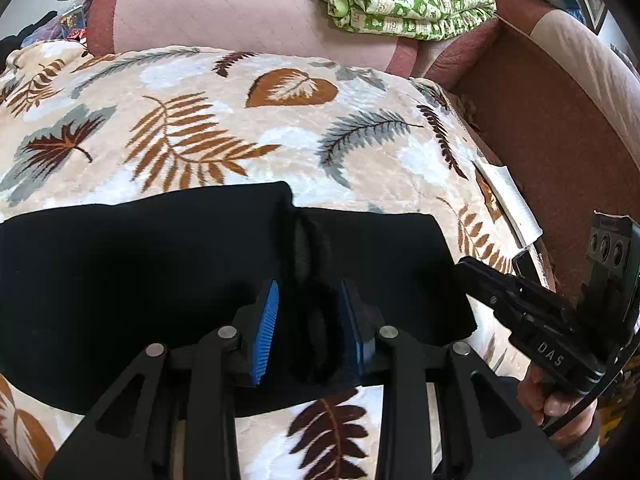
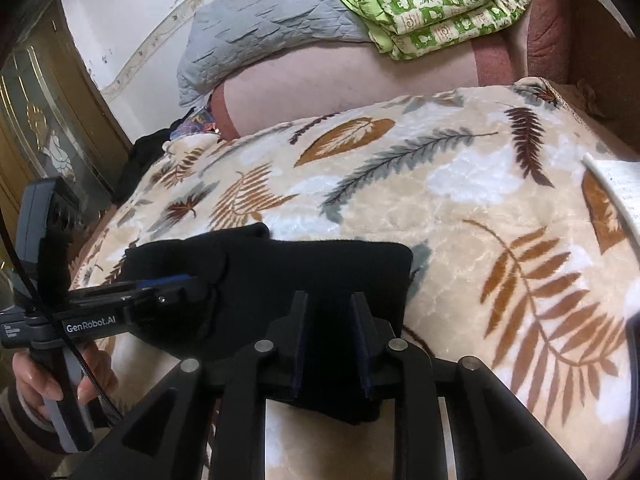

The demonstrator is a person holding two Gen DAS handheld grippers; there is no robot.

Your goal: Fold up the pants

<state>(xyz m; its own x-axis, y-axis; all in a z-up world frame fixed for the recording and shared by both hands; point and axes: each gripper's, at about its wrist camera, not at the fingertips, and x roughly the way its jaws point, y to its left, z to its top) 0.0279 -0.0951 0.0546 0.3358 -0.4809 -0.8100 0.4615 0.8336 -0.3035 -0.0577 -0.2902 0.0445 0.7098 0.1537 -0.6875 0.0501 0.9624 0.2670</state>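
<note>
The black pants (image 1: 152, 272) lie folded into a flat block on a leaf-patterned blanket (image 1: 240, 120). My left gripper (image 1: 310, 300) is low over their near edge, with a raised fold of black cloth between its blue pads (image 1: 266, 328). It also shows from the side in the right wrist view (image 2: 192, 284). My right gripper (image 2: 330, 308) straddles the pants' (image 2: 320, 268) near right edge with black cloth between its fingers. Its tip touches the right edge in the left wrist view (image 1: 466, 268). I cannot tell whether either pair of jaws is pinching the cloth.
A folded green patterned quilt (image 1: 408, 4) and a grey quilt (image 2: 256, 32) rest on the pink sofa back (image 1: 248, 12). A white paper (image 1: 508, 200) lies at the blanket's right edge by the brown armrest (image 1: 560, 128). A dark wooden door (image 2: 44, 120) stands left.
</note>
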